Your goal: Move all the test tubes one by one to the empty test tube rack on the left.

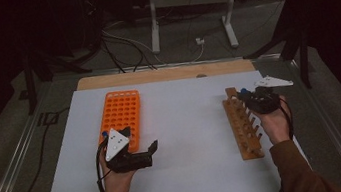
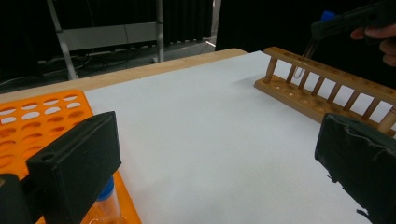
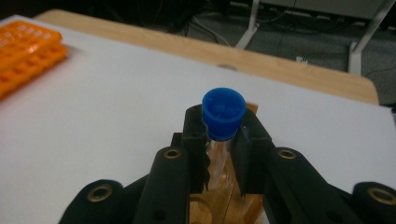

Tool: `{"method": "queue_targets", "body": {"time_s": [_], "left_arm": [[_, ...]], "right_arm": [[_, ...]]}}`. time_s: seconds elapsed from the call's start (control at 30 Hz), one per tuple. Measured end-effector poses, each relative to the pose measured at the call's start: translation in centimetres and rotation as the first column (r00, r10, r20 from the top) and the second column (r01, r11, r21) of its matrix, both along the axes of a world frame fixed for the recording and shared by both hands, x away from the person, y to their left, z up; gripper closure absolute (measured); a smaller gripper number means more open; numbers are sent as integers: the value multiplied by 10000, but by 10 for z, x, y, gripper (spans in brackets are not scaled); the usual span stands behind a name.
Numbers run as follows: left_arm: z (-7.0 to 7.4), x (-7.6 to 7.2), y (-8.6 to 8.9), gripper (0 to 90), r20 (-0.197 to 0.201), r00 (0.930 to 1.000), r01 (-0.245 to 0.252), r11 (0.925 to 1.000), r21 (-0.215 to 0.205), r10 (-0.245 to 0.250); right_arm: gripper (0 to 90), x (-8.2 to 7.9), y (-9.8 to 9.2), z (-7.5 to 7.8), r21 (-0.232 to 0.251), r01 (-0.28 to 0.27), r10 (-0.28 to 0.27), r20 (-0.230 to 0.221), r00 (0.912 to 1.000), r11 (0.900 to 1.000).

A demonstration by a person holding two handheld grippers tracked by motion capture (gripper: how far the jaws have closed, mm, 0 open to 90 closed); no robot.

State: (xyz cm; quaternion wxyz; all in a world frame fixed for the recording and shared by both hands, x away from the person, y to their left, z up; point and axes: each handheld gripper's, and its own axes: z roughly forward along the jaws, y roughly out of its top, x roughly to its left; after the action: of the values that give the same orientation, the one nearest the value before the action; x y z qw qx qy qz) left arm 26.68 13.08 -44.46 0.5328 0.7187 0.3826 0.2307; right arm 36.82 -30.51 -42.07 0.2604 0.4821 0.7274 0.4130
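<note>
My right gripper is shut on a clear tube with a blue cap, gripping just below the cap. It holds the tube upright over the far end of the wooden tube rack; whether the tube's lower end is in a hole is hidden. In the left gripper view the same tube hangs from the right gripper above the wooden rack. My left gripper stands open and holds nothing, just right of the orange rack. Another blue-capped tube sits in that rack's near corner.
A white sheet covers the wooden table, whose bare far edge shows behind it. Cables and metal stand legs lie on the floor beyond. The sheet between the two racks is bare.
</note>
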Motion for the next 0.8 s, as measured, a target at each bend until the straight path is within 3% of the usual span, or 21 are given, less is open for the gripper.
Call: {"method": "queue_targets", "body": {"time_s": [0.3,0.47,0.8], "left_arm": [[0,0,1,13,3,10000,-27,10000,-49,27],[0,0,0,13,-1,10000,11,10000,-32,-11],[1,0,-2,12,46,10000,3,10000,-67,-2]], "right_arm": [[770,-9,-3,32,-247,-145,162,680,9976,9996],[770,-18,4,48,-221,-552,571,971,9936,9982],[770,-29,48,48,-173,-1942,1949,821,9774,9808]]}}
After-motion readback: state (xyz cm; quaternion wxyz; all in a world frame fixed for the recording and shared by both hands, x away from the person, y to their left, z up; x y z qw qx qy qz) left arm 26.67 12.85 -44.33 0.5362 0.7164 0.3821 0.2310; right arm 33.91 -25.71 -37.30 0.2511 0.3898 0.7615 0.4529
